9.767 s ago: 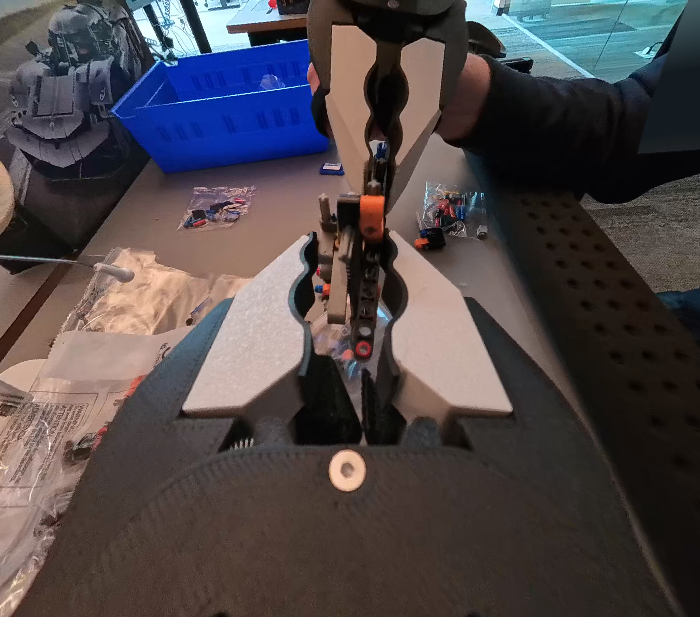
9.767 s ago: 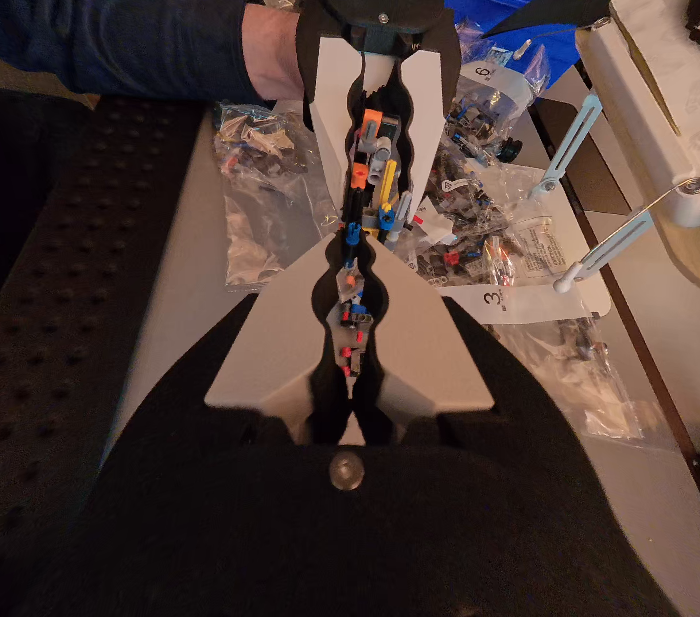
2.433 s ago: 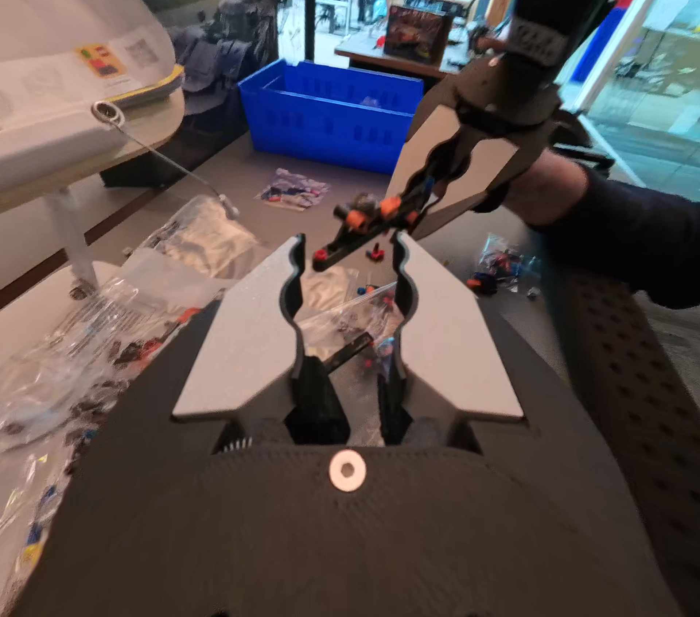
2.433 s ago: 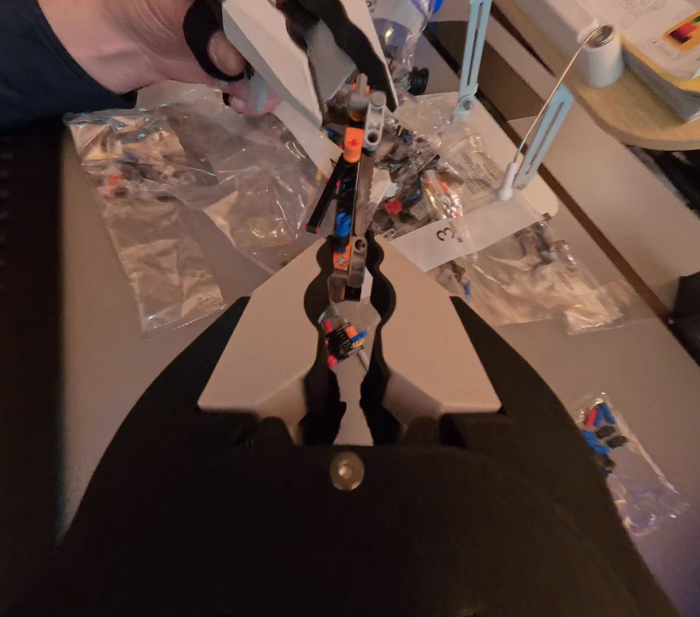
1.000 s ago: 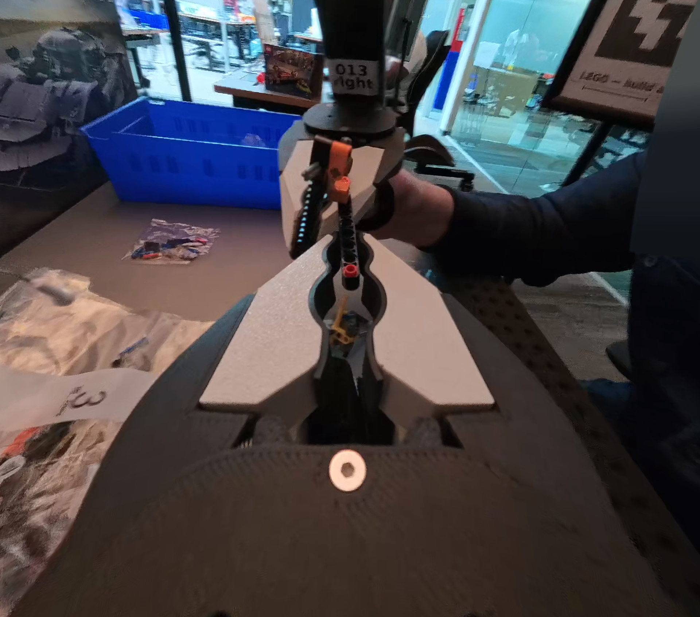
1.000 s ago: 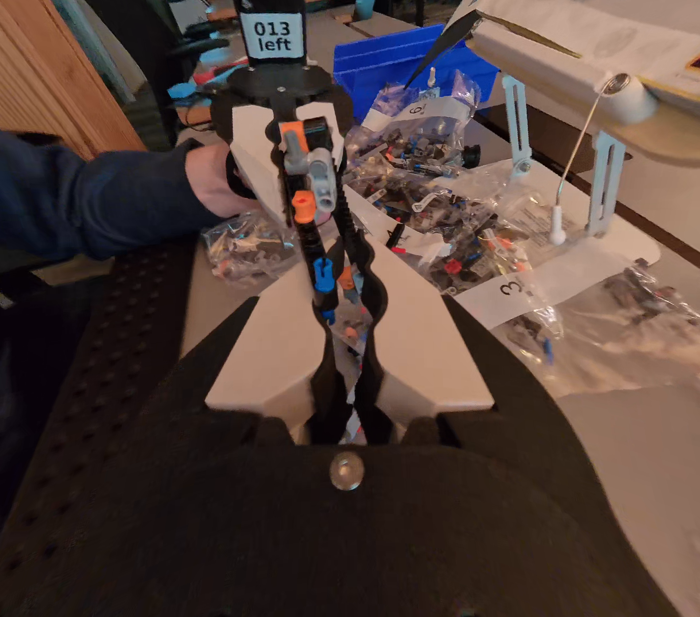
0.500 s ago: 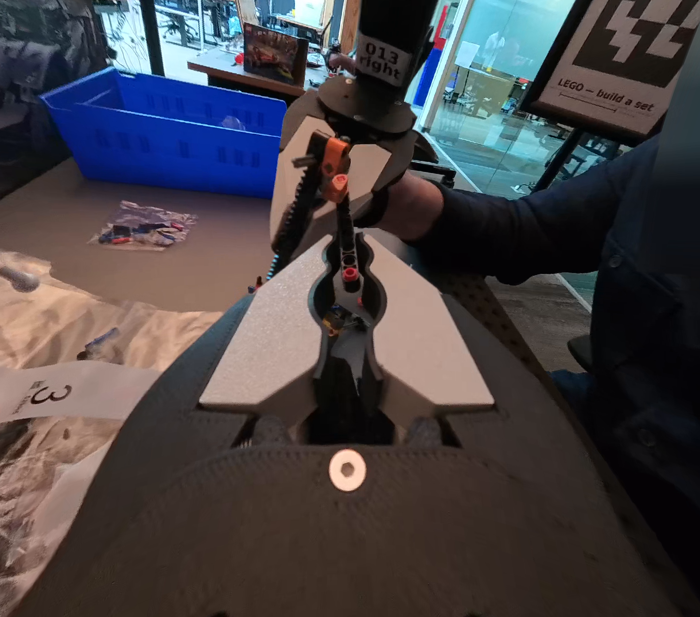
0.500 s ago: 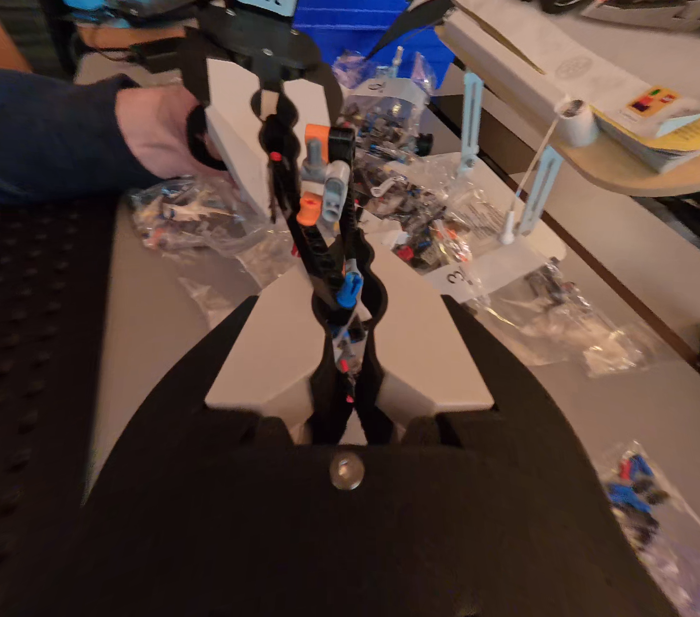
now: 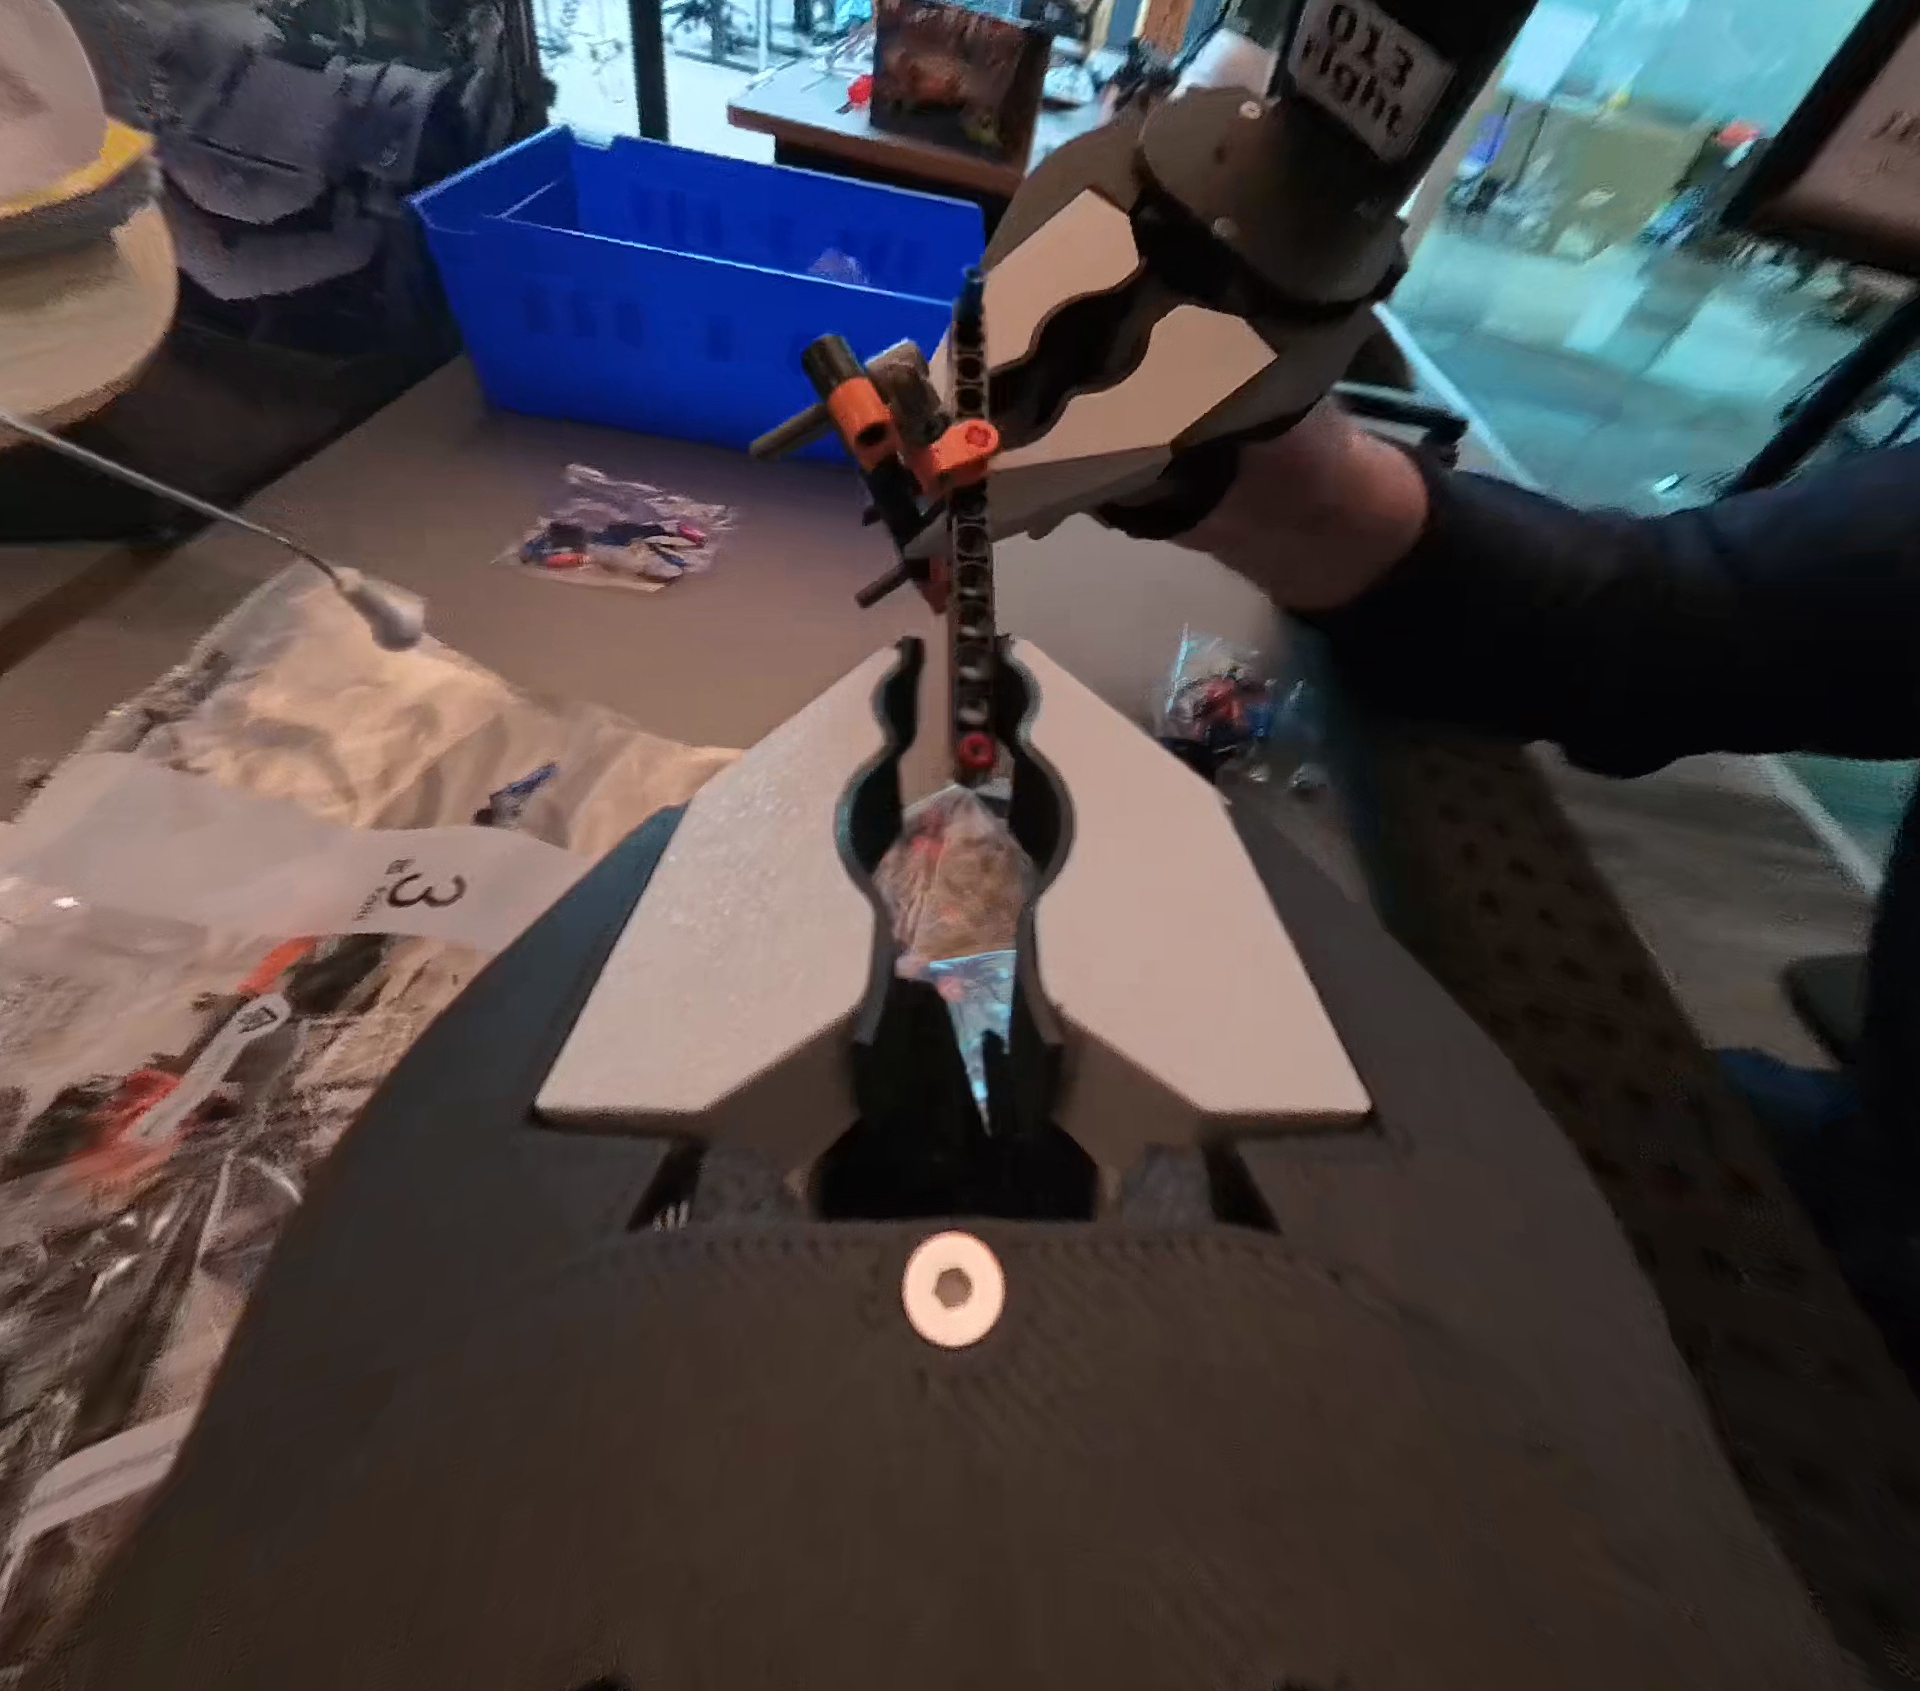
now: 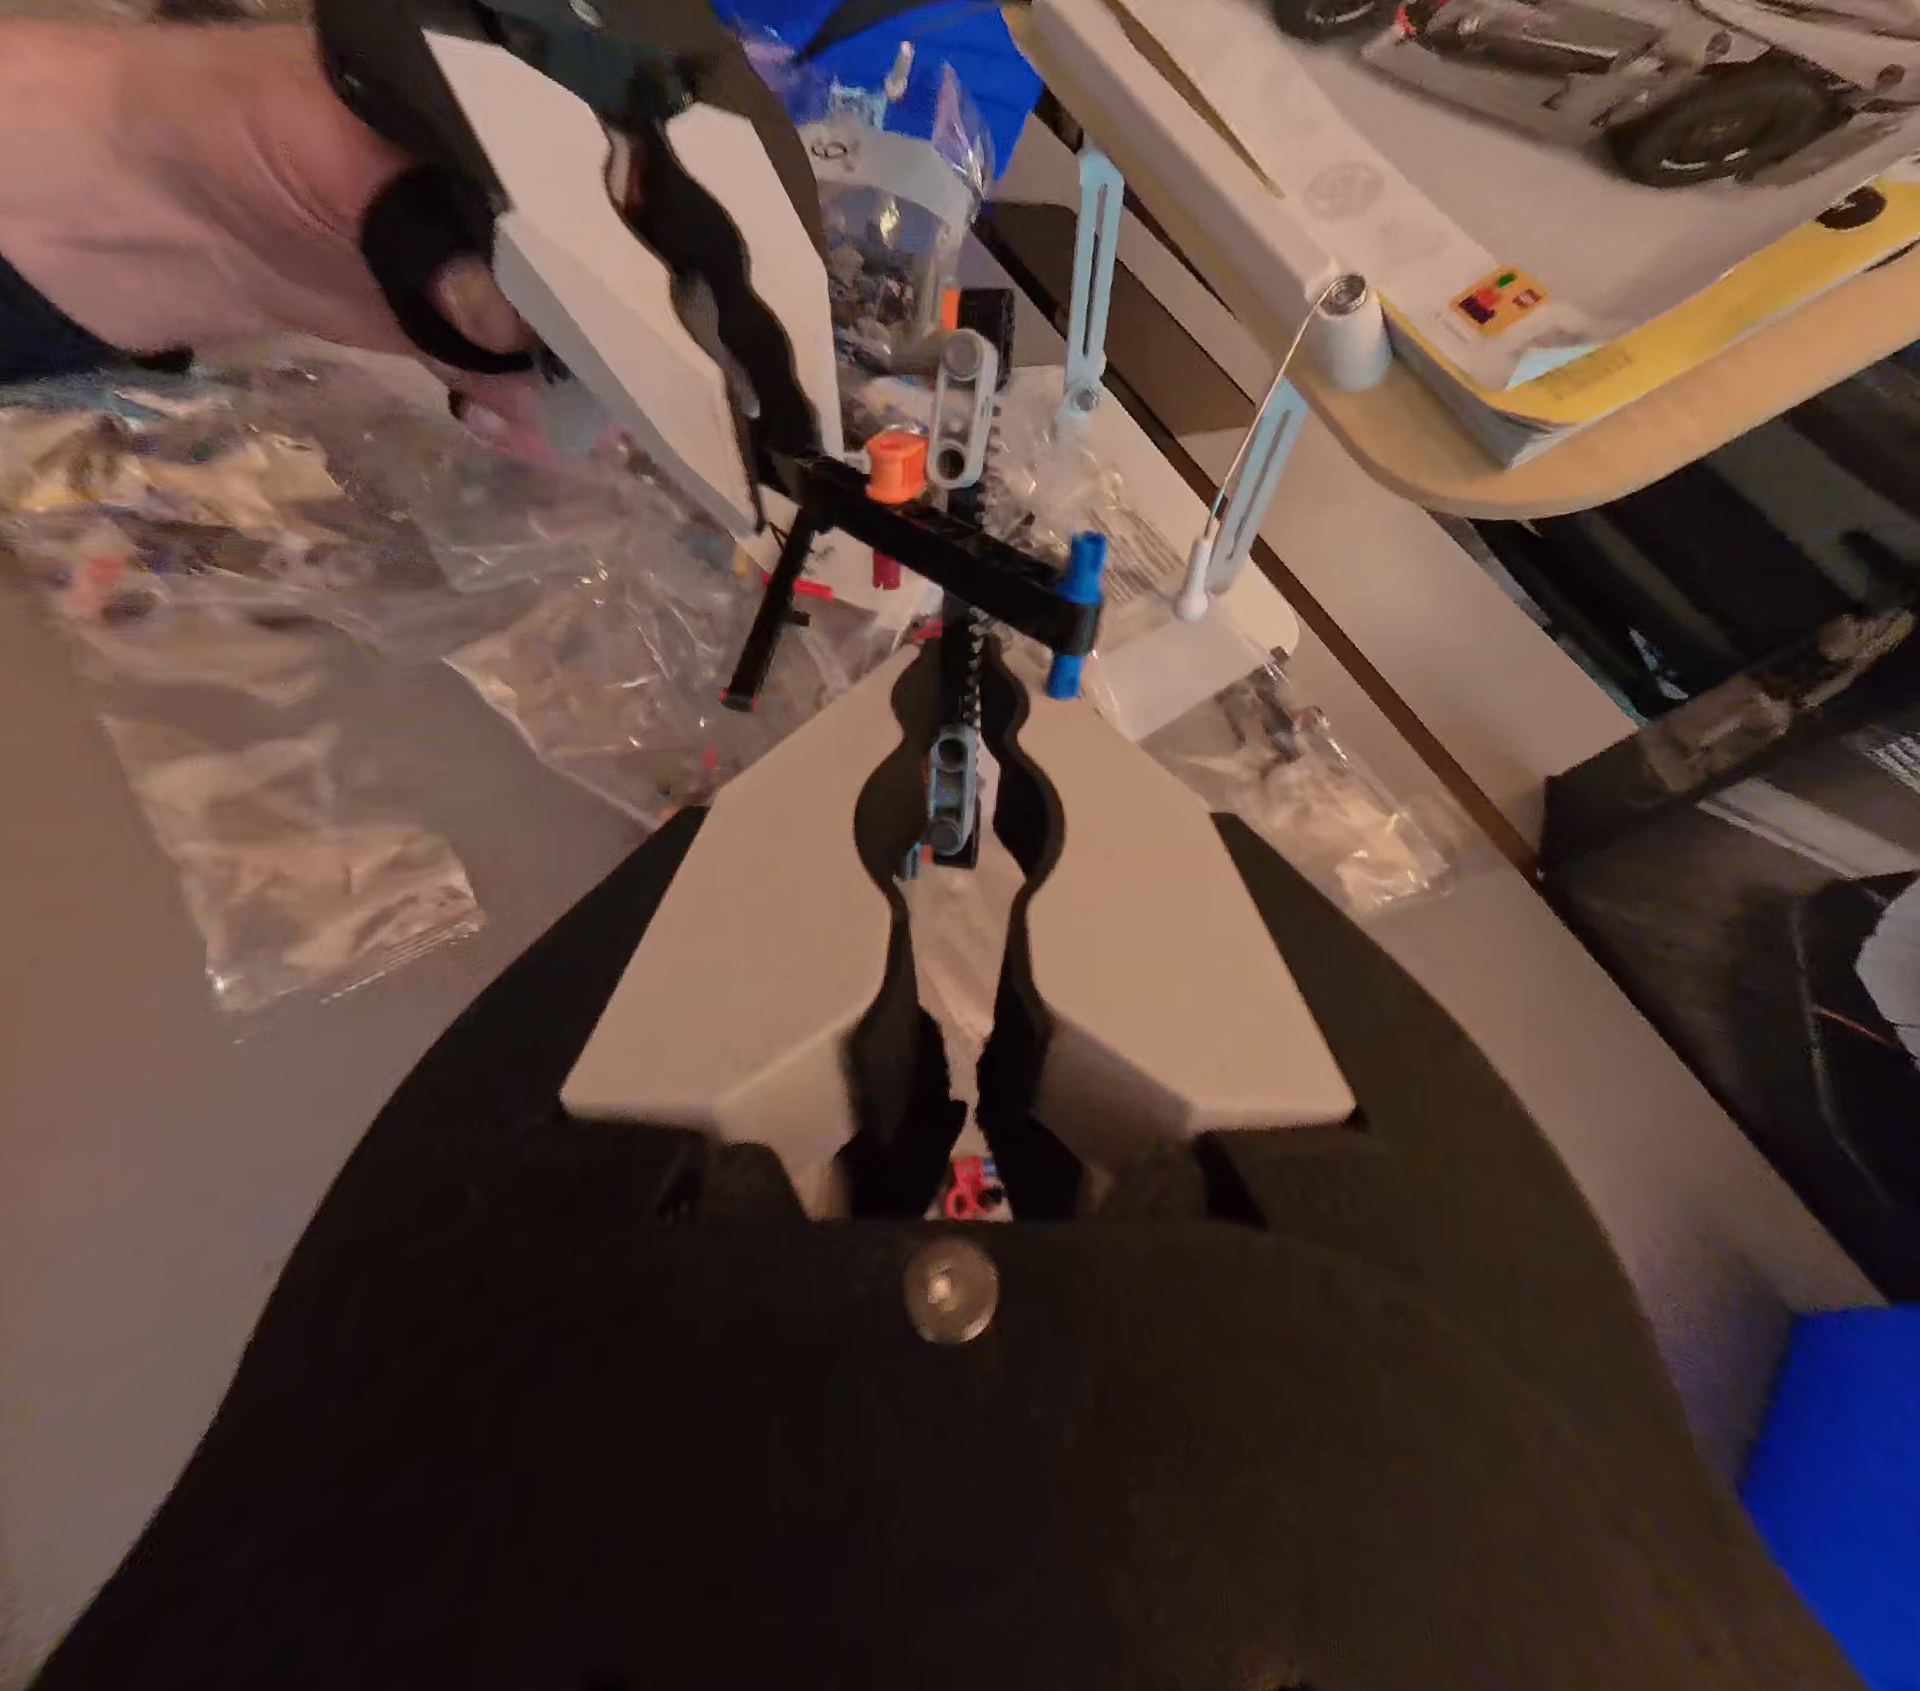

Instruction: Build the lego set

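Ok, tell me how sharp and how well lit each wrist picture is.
Left wrist view: bright daylight from the windows, lego assembly fairly sharp, right gripper and sleeve smeared. Right wrist view: dim and warm, hand and left gripper motion-blurred, bags soft; both bend at the edges.

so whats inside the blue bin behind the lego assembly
In the left wrist view the blue bin shows a small clear bag near its far right corner. The front wall hides the bottom, so anything lower cannot be seen.

Left tongs (image 9: 961, 706) reach forward, nearly closed, seemingly pinching something. Right tongs (image 10: 961, 711), angled in from the opposite side, are likewise nearly closed; bare hands grip both handles.
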The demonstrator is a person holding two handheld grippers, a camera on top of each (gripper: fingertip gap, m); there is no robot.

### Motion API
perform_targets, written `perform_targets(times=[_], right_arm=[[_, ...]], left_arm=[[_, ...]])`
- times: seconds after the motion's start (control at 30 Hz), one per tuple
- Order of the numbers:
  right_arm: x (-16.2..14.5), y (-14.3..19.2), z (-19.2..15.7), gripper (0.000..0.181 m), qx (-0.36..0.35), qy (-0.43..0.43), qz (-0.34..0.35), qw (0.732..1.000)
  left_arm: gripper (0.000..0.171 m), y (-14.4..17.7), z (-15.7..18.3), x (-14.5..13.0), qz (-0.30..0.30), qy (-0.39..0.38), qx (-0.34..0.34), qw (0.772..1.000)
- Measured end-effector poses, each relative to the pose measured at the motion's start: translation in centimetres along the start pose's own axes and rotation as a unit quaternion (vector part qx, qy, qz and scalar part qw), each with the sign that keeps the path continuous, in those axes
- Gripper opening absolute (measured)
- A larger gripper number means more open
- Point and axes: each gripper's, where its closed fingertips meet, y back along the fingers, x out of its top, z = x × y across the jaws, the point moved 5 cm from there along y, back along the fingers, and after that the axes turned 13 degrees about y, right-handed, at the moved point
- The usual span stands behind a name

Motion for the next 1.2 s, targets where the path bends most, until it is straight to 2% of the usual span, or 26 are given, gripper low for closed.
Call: perform_targets(times=[0.13,0.23,0.4,0.5,0.53,0.6,0.83,0.93,1.0,1.1,1.2], right_arm=[[-0.1,-0.2,0.0,0.003,-0.017,0.011,-0.021,1.0],[-0.4,-0.6,0.0,0.003,-0.03,0.016,-0.043,0.998],[-0.3,-1.1,-0.2,0.004,-0.04,0.014,-0.051,0.998],[-0.2,-1.3,-0.5,0.003,-0.045,0.035,-0.058,0.997],[-0.1,-1.4,-0.7,0.004,-0.044,0.04,-0.056,0.997],[0.4,-1.4,-1.1,0.004,-0.034,0.058,-0.041,0.997],[1.0,-1.3,-1.6,0.005,-0.021,0.067,-0.003,0.997],[0.7,-1.7,-1.6,0.013,-0.031,0.079,-0.021,0.996],[0.7,-1.7,-2.1,0.005,-0.021,0.101,-0.028,0.994],[0.9,-1.5,-1.9,0.004,-0.013,0.082,-0.022,0.996],[0.9,-1.4,-1.7,0.003,-0.006,0.048,-0.012,0.999]], left_arm=[[0.046,-0.2,-0.5,0.4,0.005,-0.045,0.066,0.997],[0.053,0.0,-0.3,1.0,0.011,-0.086,0.107,0.991],[0.049,-1.6,-0.1,-0.1,-0.047,-0.141,0.158,0.976],[0.033,-2.5,-0.4,-0.7,-0.072,-0.168,0.199,0.963],[0.018,-2.8,-0.3,-0.8,-0.069,-0.169,0.193,0.964],[0.006,-3.0,-0.1,-0.9,-0.065,-0.166,0.181,0.967],[0.001,-2.6,0.8,-0.9,-0.075,-0.146,0.129,0.978],[0.001,-3.4,1.9,-2.0,-0.119,-0.152,0.093,0.977],[0.001,-3.9,2.3,-2.7,-0.143,-0.161,0.085,0.973],[0.001,-3.6,2.7,-2.1,-0.114,-0.127,0.045,0.984],[0.002,-3.7,3.3,-2.3,-0.119,-0.115,0.016,0.986]])
